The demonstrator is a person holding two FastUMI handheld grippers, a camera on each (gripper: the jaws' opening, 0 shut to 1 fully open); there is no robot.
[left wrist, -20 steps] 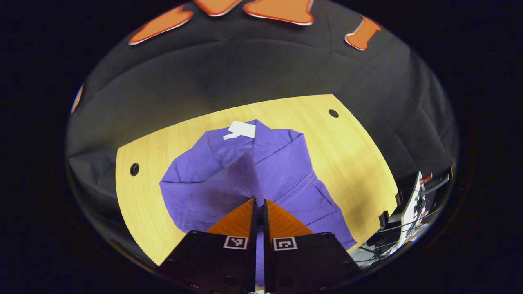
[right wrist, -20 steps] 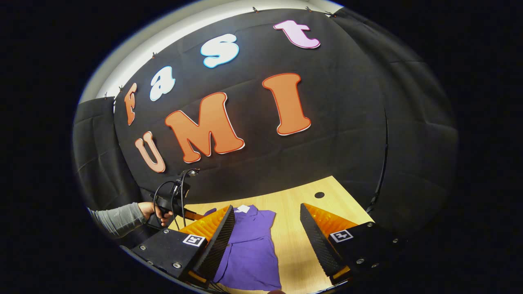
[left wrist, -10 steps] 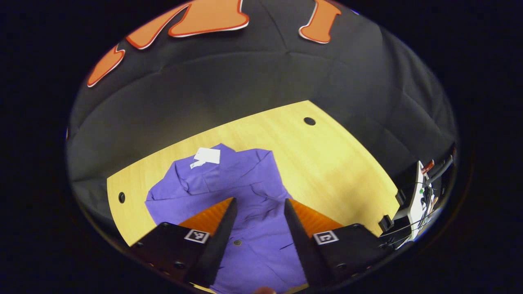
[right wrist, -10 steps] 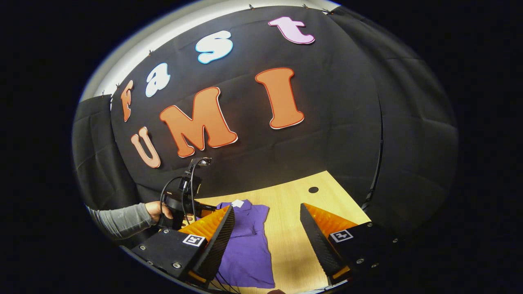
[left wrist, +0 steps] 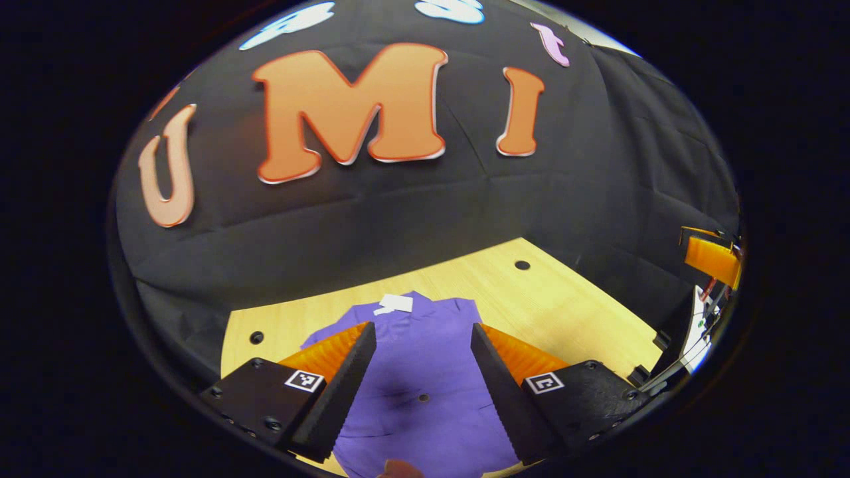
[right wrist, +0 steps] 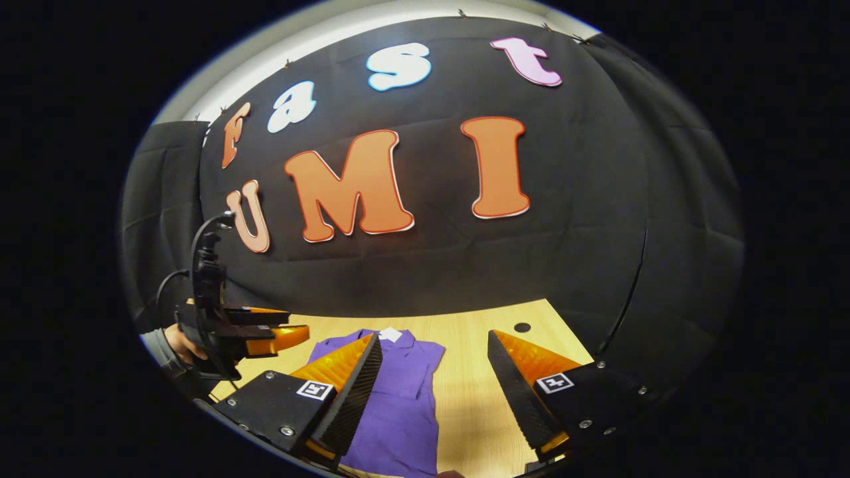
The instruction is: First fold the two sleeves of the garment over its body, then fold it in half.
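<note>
Left gripper (left wrist: 423, 342) is hovering spread, empty, above the purple fabric garment (left wrist: 425, 385) at lower centre. Right gripper (right wrist: 433, 355) is also gaping empty, likely readying the half-fold.

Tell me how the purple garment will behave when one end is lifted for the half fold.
The garment lies flat with soft creases, so it will likely droop and drag. It looks thin, so probably light. Its white tag may flap.

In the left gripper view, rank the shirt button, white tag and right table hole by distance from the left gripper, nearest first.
1. Button on the purple shirt, between the left gripper's fingers.
2. Tag, at the collar beyond.
3. Hole, far right on the table.
</note>
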